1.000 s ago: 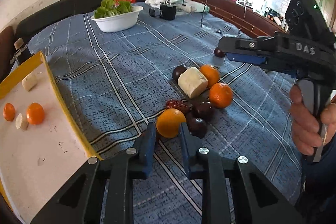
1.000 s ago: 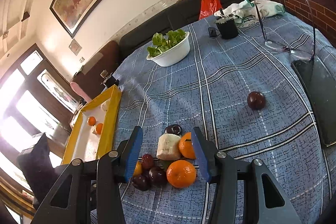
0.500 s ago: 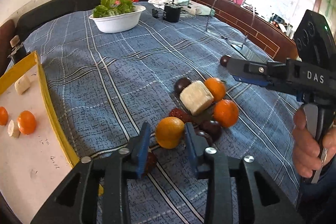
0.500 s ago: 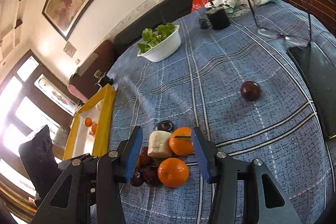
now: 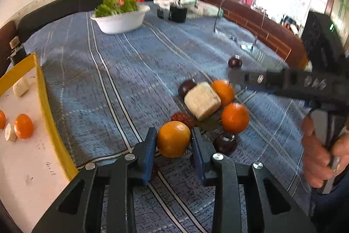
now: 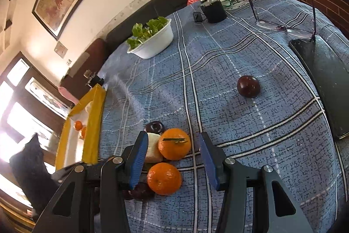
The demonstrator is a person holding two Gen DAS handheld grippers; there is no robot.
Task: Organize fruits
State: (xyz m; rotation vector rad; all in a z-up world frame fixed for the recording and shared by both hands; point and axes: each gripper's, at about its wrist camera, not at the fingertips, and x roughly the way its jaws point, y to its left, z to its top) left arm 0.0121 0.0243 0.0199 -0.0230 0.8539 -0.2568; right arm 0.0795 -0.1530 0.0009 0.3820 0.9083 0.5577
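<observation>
My left gripper [image 5: 173, 141] is shut on an orange [image 5: 173, 138] and holds it above the blue cloth. Beyond it lies a fruit pile: two oranges [image 5: 234, 117], a pale chunk [image 5: 202, 100], dark plums [image 5: 225, 142] and a red date [image 5: 183, 118]. My right gripper [image 6: 172, 153] is open above the same pile, with an orange [image 6: 174, 143] between its fingers and another orange [image 6: 164, 178] below. A lone plum [image 6: 248, 86] lies farther out. The yellow-rimmed tray [image 5: 44, 102] at the left holds oranges [image 5: 23, 126] and pale pieces.
A white bowl of greens [image 5: 121, 19] stands at the far side. A black cup [image 6: 213, 9], glasses [image 6: 283, 26] and a dark phone [image 6: 325, 80] lie at the right. The other gripper and hand [image 5: 316, 141] are close on the right.
My left gripper has closed on the orange and lifted it off the cloth, clear of the pile. My right gripper has moved down closer over the pile, still open.
</observation>
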